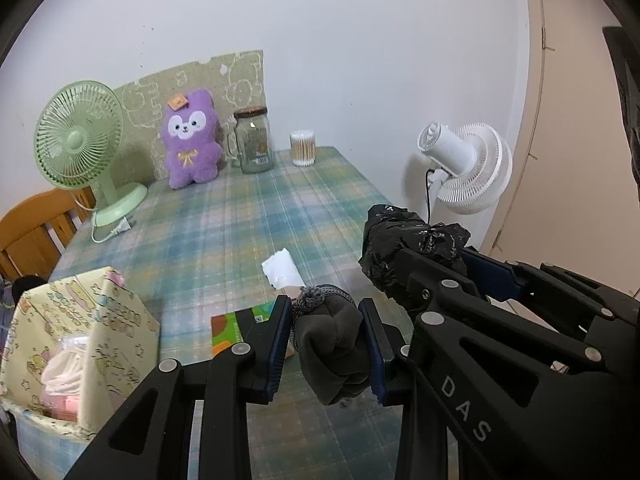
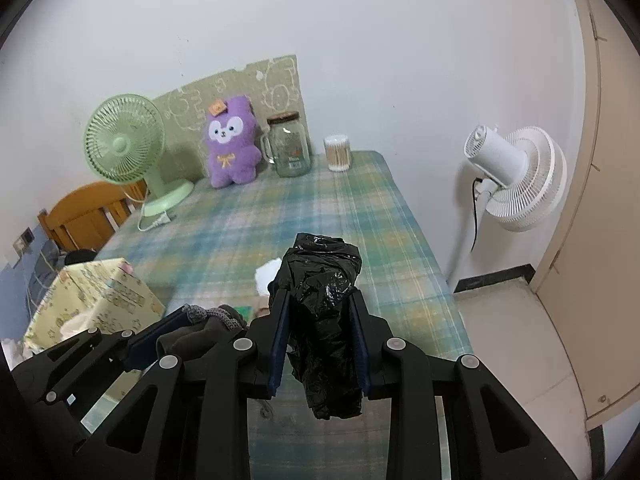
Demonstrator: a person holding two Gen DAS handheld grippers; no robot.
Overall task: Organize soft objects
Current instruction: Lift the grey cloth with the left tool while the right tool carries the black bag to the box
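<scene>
the left gripper [image 1: 326,344] clamps a rolled dark grey sock [image 1: 332,344] above the near end of the checked table [image 1: 248,216]. just beside it, the right gripper [image 2: 320,344] grips a crumpled black plastic bag [image 2: 324,312] — its arm reads "das" in white letters. a patterned cloth box [image 1: 116,332] stands at the left, well apart from the purple plush toy [image 1: 192,140] at the far wall; the writing on the toy's tag is too small to read.

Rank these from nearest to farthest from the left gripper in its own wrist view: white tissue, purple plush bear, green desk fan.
1. White crumpled tissue, just ahead of the left gripper.
2. Green desk fan, far left.
3. Purple plush bear, against the back wall.
</scene>
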